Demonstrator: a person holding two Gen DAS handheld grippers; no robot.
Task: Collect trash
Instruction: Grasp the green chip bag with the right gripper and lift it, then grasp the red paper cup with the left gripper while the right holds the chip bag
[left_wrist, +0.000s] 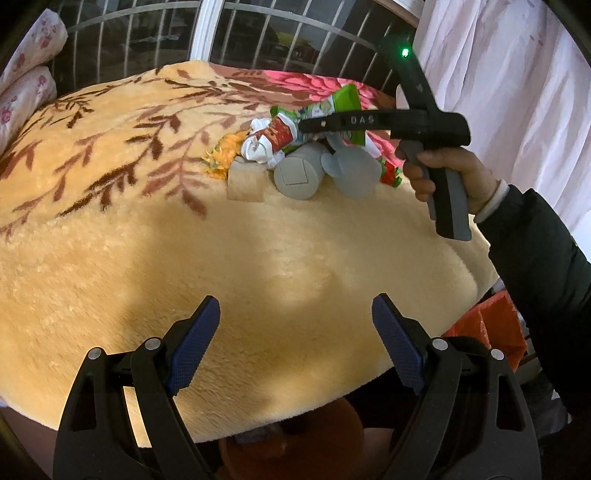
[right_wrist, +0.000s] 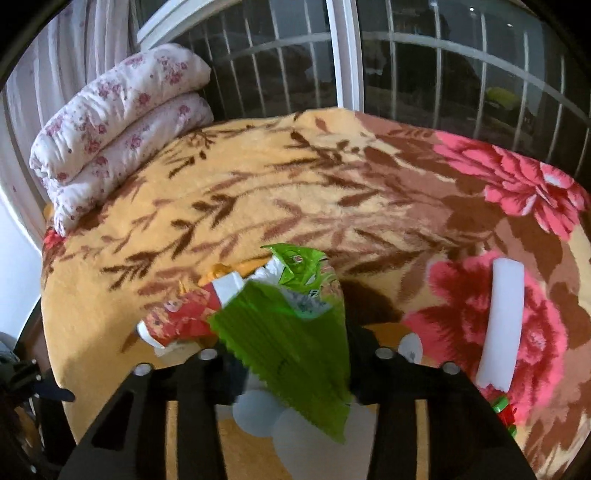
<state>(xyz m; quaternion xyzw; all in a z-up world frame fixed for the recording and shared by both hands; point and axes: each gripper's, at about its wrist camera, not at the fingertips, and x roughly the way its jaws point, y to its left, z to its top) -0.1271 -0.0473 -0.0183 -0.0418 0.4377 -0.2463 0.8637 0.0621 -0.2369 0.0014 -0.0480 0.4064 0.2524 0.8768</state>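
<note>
Step in hand, as I read it: the first pick from the trash pile on the bed. My right gripper (right_wrist: 291, 354) is down in the pile with a green wrapper (right_wrist: 291, 332) standing between its fingers; the right wrist view shows the crinkled green film filling the gap, and the jaws look drawn in on it, so I take it as gripped, though the pads themselves are hidden behind the film. My left gripper (left_wrist: 295, 325) hangs over bare blanket (left_wrist: 258, 240) near the bed's front edge, jaws wide apart, nothing between them, well apart from the pile. The rest of the trash lies bunched beside the green wrapper: a red and white wrapper (left_wrist: 282, 133), a crumpled white tissue (left_wrist: 258, 147), an orange wrapper (left_wrist: 225, 151), and grey paper cups (left_wrist: 295, 177). Next move, in my judgement: lift the green wrapper clear without dragging its neighbours, then carry it to wherever trash goes; an orange bag (left_wrist: 487, 325) beside the bed may be that place, but I cannot confirm. View differences: only the left wrist view shows the hand (left_wrist: 450, 173) on the right gripper's handle, the whole pile from outside, and the orange bag. Only the right wrist view shows a white foam strip (right_wrist: 502, 325) lying apart on the pink flowers, and the folded quilt (right_wrist: 118, 122) at the bed's far corner in full.
</note>
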